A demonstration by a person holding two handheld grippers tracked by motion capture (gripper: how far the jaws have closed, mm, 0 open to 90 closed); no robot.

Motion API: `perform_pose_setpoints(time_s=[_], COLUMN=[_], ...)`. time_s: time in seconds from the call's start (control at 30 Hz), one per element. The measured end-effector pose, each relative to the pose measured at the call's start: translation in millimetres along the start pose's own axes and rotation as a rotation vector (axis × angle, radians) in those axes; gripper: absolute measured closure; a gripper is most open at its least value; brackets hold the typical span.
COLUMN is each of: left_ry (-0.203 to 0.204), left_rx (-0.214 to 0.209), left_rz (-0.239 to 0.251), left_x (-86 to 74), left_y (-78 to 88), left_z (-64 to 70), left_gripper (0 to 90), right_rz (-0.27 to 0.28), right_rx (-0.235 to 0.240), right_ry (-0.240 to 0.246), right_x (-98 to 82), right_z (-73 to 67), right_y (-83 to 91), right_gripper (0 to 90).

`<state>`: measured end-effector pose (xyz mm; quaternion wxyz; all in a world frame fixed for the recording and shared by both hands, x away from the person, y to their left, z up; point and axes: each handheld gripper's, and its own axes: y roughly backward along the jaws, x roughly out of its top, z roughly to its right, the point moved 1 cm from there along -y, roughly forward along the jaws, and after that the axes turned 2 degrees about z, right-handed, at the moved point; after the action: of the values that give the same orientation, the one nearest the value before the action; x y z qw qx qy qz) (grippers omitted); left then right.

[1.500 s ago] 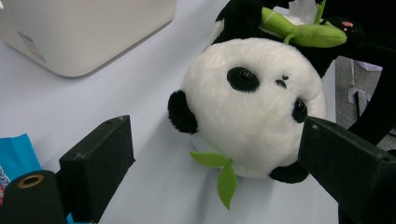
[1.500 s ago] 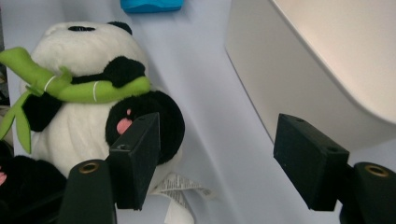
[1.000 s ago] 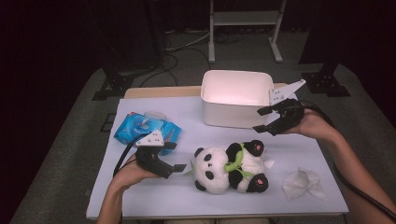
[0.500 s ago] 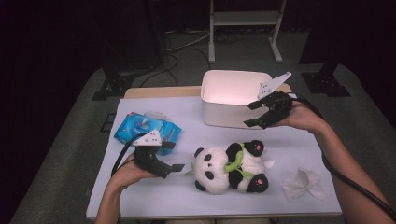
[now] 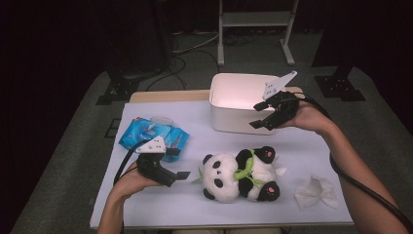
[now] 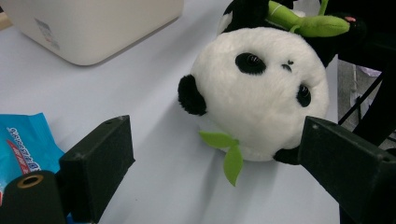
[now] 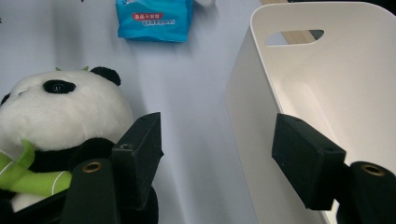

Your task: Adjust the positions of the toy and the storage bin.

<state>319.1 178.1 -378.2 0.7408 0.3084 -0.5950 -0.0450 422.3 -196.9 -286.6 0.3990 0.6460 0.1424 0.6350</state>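
Note:
A plush panda (image 5: 238, 175) with a green bamboo sprig lies on its back on the pale table (image 5: 195, 209). Just left of its head is my left gripper (image 5: 179, 163), open; in the left gripper view the panda's face (image 6: 261, 93) lies ahead between the spread jaws of that gripper (image 6: 210, 154), apart from both. My right gripper (image 5: 258, 115) hovers at the near right corner of the white bin (image 5: 234, 105). Its jaws have just been closing a little, and in the right gripper view the bin's wall (image 7: 261, 140) stands between them untouched, so the gripper (image 7: 217, 154) is open.
A blue pack of wet wipes (image 5: 153, 136) lies at the left, behind my left hand. A crumpled white tissue (image 5: 315, 191) rests at the right front. The bin has a handle slot (image 7: 292, 36) in its far wall. Dark floor and stands surround the table.
My right hand has slid left from beside the bin to over its near right corner. The left hand and the panda have stayed put.

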Motion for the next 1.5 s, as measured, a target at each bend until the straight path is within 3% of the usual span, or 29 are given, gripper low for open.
perform_pose_setpoints(time_s=[0.27,0.7,1.27,1.5], left_ry=[-0.007,0.006,0.017,0.021], left_rx=[0.005,0.018,0.036,0.035], left_rz=[-0.004,-0.008,-0.001,0.000], left_x=[0.6,-1.9,-4.4,-5.7], left_y=[-1.0,1.5,7.3,10.0], left_z=[0.3,-0.7,-5.5,-5.1], left_gripper=[9.7,9.7,9.7,9.7], right_rz=[-0.012,-0.070,-0.132,-0.154], right_rx=[0.005,0.012,0.014,0.026], right_ry=[0.005,0.043,0.040,0.033], right_x=[3.3,15.3,18.9,18.1], right_z=[4.6,25.6,46.7,52.1], right_y=[-3.3,-23.0,-43.3,-54.7], right_gripper=[34.0,43.6,47.7,55.3])
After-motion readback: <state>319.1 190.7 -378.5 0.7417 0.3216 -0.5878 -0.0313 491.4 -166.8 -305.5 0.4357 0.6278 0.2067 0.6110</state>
